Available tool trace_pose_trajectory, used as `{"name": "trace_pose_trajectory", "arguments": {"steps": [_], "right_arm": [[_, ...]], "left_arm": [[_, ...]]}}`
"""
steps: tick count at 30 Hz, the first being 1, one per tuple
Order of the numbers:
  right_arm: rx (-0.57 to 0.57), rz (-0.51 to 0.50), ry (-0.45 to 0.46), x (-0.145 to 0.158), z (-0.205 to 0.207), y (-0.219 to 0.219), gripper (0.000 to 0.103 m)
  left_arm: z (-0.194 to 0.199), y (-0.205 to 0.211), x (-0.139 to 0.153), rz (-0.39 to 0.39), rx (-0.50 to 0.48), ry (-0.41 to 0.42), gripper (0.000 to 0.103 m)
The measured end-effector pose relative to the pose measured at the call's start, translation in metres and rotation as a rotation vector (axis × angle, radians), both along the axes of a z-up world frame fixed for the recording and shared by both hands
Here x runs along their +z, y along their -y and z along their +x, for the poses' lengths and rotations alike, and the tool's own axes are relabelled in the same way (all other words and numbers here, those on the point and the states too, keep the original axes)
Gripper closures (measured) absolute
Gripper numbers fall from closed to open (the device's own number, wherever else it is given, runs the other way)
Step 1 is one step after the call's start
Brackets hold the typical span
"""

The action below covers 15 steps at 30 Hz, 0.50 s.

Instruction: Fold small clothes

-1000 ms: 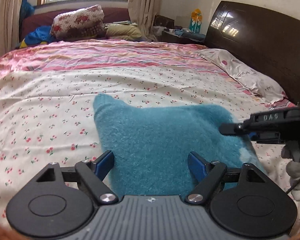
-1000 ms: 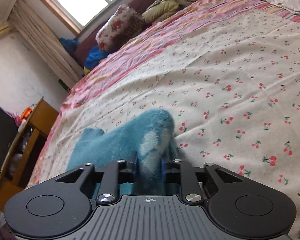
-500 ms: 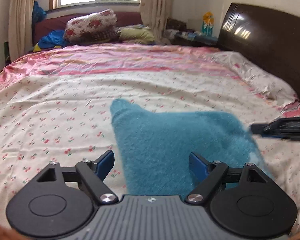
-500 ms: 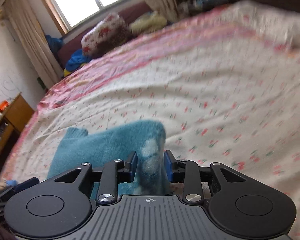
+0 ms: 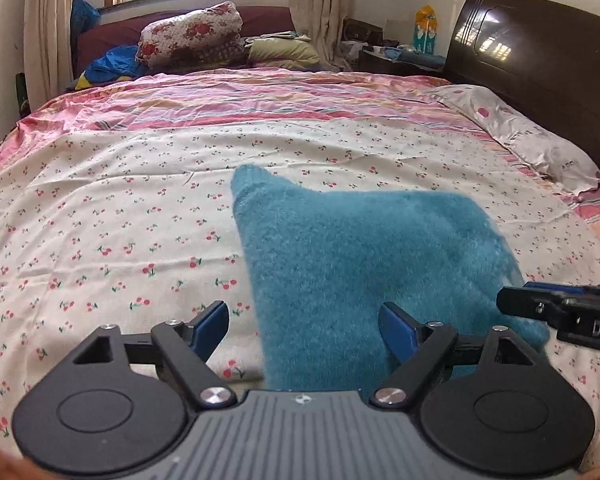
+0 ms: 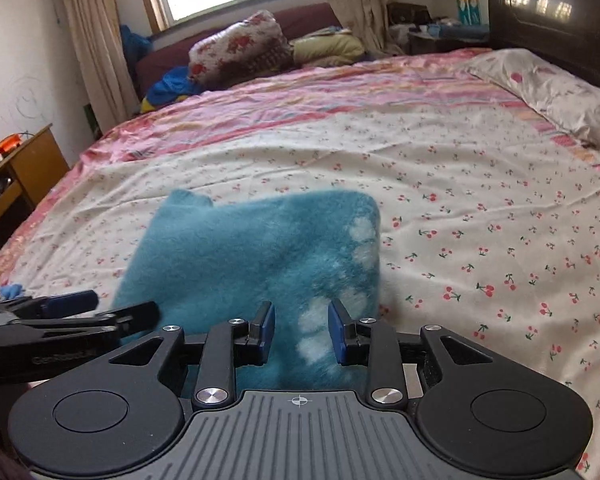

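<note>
A fuzzy teal garment (image 5: 352,256) with white spots lies flat on the cherry-print bedsheet (image 5: 120,220). It also shows in the right wrist view (image 6: 260,256). My left gripper (image 5: 303,330) is open, its fingers astride the garment's near left edge. My right gripper (image 6: 301,332) is open, its blue pads either side of the garment's near right edge with a gap. The right gripper's tip shows at the right in the left wrist view (image 5: 560,312). The left gripper shows at the left in the right wrist view (image 6: 60,320).
A dark wooden headboard (image 5: 540,72) and a pillow (image 5: 528,136) stand to the right. Bedding and cushions (image 5: 188,40) are piled under the window at the far end. A wooden cabinet (image 6: 16,176) stands left of the bed.
My right gripper has opened and let go of the garment's edge, which now lies flat. Both grippers have drawn back slightly and levelled.
</note>
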State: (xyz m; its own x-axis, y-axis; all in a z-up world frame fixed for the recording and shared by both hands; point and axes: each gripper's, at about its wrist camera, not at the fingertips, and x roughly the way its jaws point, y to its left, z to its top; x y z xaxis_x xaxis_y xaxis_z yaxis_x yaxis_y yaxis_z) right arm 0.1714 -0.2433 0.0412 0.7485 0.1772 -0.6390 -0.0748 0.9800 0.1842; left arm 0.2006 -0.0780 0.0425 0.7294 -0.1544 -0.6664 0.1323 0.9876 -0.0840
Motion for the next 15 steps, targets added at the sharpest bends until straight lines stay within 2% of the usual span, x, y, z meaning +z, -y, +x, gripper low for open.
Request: {"name": "trace_pose_trajectory", "arguments": {"steps": [4, 15], "right_arm": [[-0.022, -0.028, 0.001, -0.006, -0.011, -0.009, 0.073], [-0.088, -0.059, 0.003, -0.002, -0.035, -0.032, 0.073]], "left_arm": [[-0.007, -0.005, -0.001, -0.021, -0.004, -0.015, 0.015], [-0.021, -0.004, -0.003, 0.022, -0.054, -0.037, 0.015]]}}
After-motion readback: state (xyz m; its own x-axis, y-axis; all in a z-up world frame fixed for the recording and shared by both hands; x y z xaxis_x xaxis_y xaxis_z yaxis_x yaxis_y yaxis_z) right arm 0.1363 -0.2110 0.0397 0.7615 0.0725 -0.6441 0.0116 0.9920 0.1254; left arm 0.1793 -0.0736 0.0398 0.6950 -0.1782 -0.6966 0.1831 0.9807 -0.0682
